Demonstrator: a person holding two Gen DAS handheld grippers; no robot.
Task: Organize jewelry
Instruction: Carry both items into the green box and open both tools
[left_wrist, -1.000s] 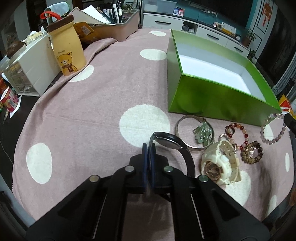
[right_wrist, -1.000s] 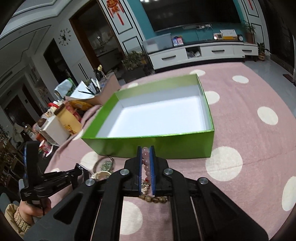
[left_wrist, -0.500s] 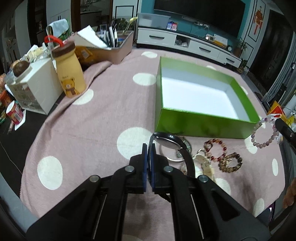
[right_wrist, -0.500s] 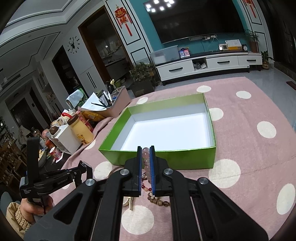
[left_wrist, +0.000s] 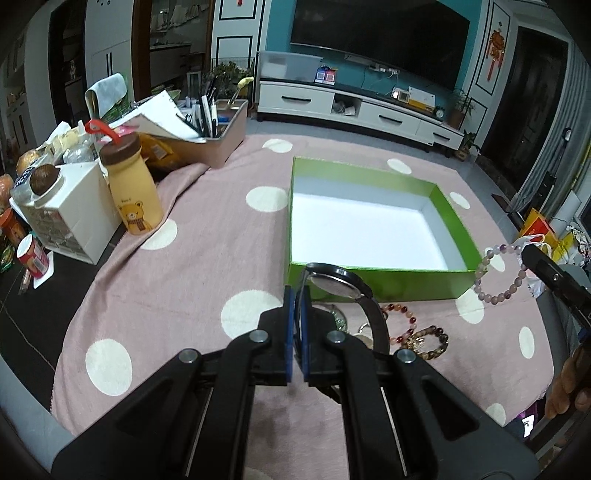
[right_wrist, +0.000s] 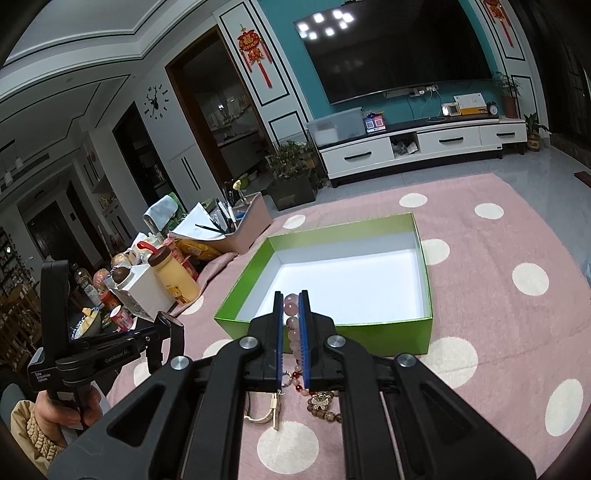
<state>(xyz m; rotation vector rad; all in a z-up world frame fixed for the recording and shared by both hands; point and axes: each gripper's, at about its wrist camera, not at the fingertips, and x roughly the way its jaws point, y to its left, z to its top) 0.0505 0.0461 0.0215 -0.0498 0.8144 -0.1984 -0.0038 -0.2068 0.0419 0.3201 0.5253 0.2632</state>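
Pink cloth-covered surface (left_wrist: 207, 258) with cream polka dots. On it, an open green cardboard box with white lining (left_wrist: 364, 221), nothing inside. Left gripper (left_wrist: 297, 295), jaws nearly closed, clamps the strap of a black round-faced wristwatch (left_wrist: 334, 284), lifted just short of the box's near wall. Right gripper (right_wrist: 291, 306), jaws closed on a pale pink bead bracelet (right_wrist: 291, 314), held above the box's near edge. Red bead bracelet (left_wrist: 400, 317) and brown bead bracelet (left_wrist: 428, 339) lie on the cloth beside the box.
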